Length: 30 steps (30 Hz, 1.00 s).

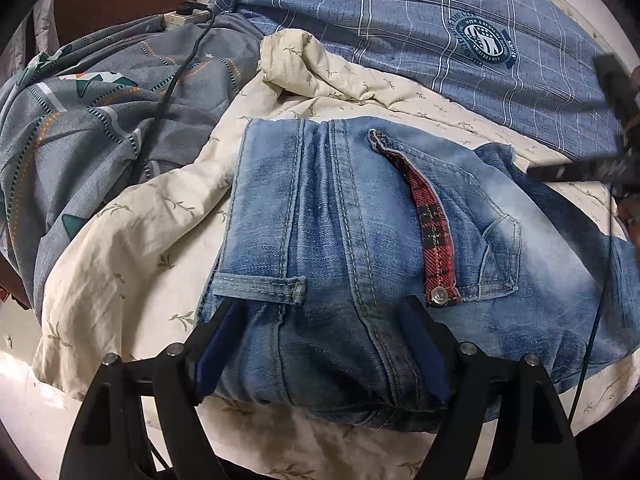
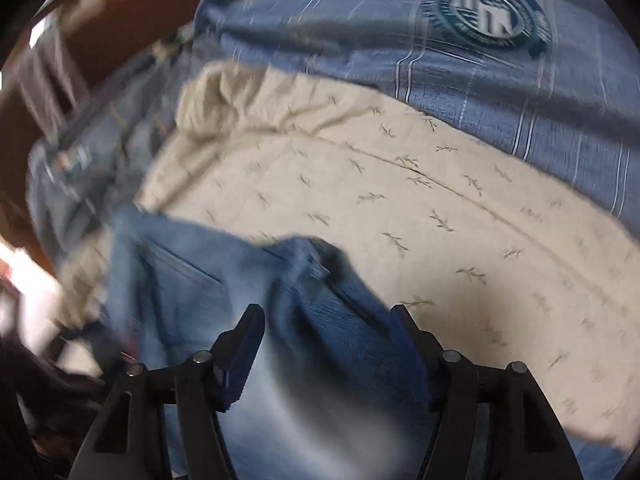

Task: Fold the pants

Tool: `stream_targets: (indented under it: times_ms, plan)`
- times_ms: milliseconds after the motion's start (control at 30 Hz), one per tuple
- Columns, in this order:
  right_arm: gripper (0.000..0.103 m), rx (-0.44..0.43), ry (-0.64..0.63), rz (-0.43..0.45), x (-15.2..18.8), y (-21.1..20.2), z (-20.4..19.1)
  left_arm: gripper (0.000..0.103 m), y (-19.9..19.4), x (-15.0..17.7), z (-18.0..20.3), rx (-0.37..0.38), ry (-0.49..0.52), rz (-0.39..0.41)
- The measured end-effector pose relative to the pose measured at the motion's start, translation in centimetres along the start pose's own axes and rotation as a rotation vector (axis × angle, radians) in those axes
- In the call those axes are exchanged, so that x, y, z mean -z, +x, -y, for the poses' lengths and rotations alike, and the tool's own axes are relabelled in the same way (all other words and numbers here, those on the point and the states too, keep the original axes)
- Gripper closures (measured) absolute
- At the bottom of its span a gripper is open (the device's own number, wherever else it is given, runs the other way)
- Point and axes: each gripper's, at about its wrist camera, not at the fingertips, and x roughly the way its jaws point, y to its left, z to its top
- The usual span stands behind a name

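While a cream leaf-print sheet point(image 1: 360, 92) covers the bed, a blue plaid quilt point(image 1: 400, 12) with a round crest lies along its far side and a grey patterned blanket point(image 1: 100, 120) is bunched to the left, a black cable point(image 1: 176, 72) trailing across it. Folded blue jeans point(image 1: 320, 220) lie on the sheet in the middle, their red plaid pocket trim point(image 1: 434, 216) facing up. Over the near fold, the left tool point(image 1: 322, 312) stands with its jaws wide apart, one on each side of the denim, not pressing. Over the jeans' right part, the right tool point(image 2: 328, 316) is blurred, its jaws apart, with denim between them unclamped.
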Motion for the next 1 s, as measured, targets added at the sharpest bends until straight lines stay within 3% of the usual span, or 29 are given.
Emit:
stream_targets:
  times_ms: [67,133,200,300,433,533,600,667,700,767,833,900,1000]
  plan:
    - [0.090,0.028,0.032,-0.094,0.4,2.2,1.4,0.022,0.0,0.0,0.0,0.002,0.001,0.001]
    - [0.090,0.078,0.085,-0.084,0.6,2.9,3.4,0.022,0.0,0.0,0.0,-0.001,0.002,0.003]
    - [0.089,0.020,0.190,-0.052,0.9,3.0,5.1,0.021,0.1,0.0,0.1,-0.005,0.003,0.003]
    - [0.084,-0.054,0.285,-0.034,1.5,2.7,6.6,0.021,0.1,0.0,0.1,-0.007,0.000,0.004]
    - [0.069,-0.025,0.315,0.059,2.8,-1.5,6.4,0.021,0.0,0.1,0.0,-0.005,0.006,0.013]
    - [0.040,-0.082,0.358,0.122,5.1,-4.8,5.5,0.021,0.0,0.3,0.2,-0.013,0.005,0.018]
    - [0.039,-0.116,0.403,0.148,7.3,-5.6,5.6,0.021,0.0,0.4,0.4,-0.024,0.009,0.022]
    - [0.039,-0.088,0.494,0.097,9.8,-4.3,8.0,0.021,0.0,0.4,0.5,-0.032,0.020,0.027]
    - [0.045,-0.072,0.554,0.065,11.1,-3.6,9.7,0.021,-0.1,0.4,0.5,-0.034,0.023,0.028]
    - [0.047,-0.206,0.707,0.125,13.3,-4.5,13.2,0.021,-1.0,0.0,0.9,-0.050,0.034,0.050]
    - [0.045,-0.240,0.764,0.203,14.3,-7.2,14.8,0.021,-2.5,-0.4,1.8,-0.019,0.048,0.094]
    - [0.038,-0.250,0.762,0.294,15.3,-10.0,16.0,0.021,-3.4,-0.7,2.8,0.045,0.053,0.111]
    - [0.037,-0.213,0.826,0.313,17.6,-11.0,19.4,0.019,-3.4,-0.8,4.8,0.092,0.078,0.116]
